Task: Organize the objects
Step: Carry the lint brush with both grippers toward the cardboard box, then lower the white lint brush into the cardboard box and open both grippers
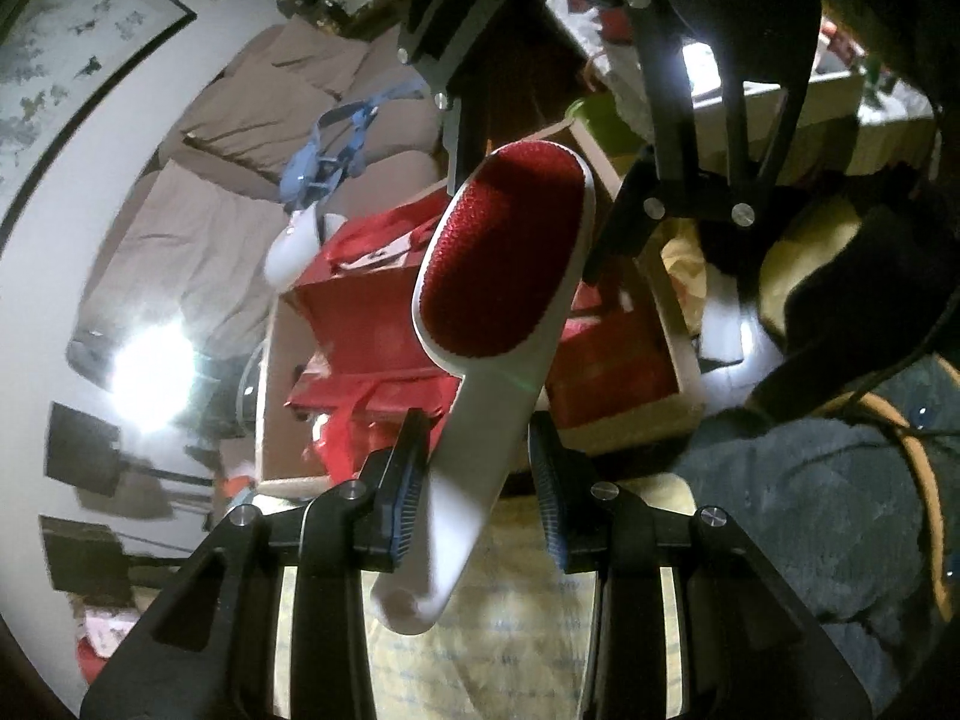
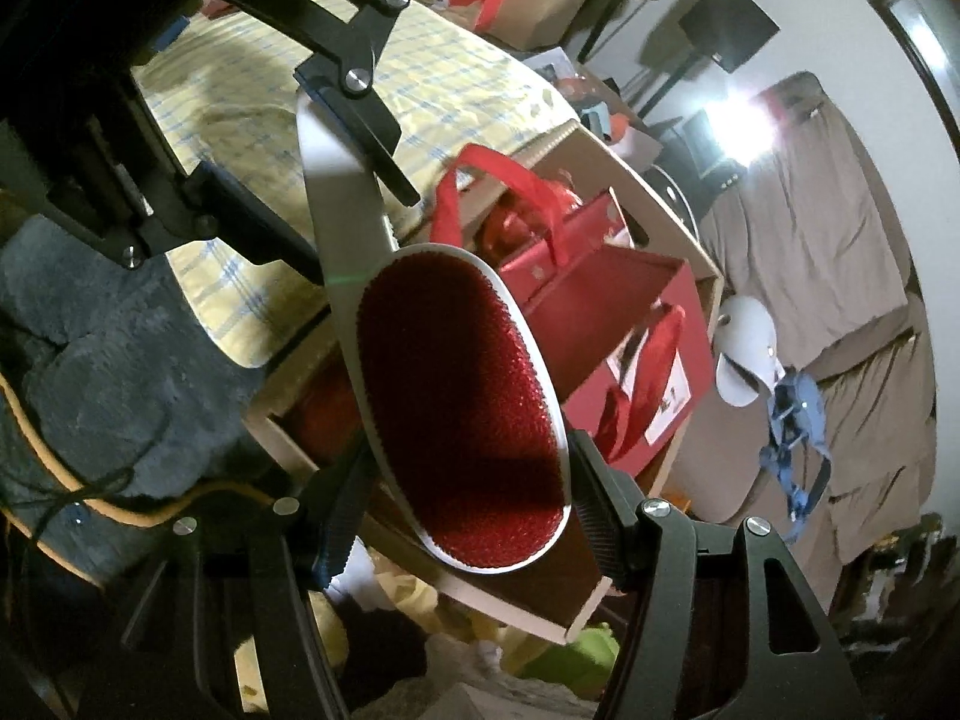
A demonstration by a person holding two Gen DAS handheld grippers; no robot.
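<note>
Both grippers [image 1: 477,480] [image 2: 459,516] clamped on one lint brush [image 1: 504,258] — handle end blurred.

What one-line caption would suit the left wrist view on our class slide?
Two grippers share a lint brush: left gripper holds its white handle, right gripper its red head, above a box of red bags.

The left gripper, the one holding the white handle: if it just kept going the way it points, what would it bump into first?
Most likely the red gift bag in the cardboard box ahead of the left gripper. The lint brush it holds would probably touch first, though depth is hard to judge.
</note>
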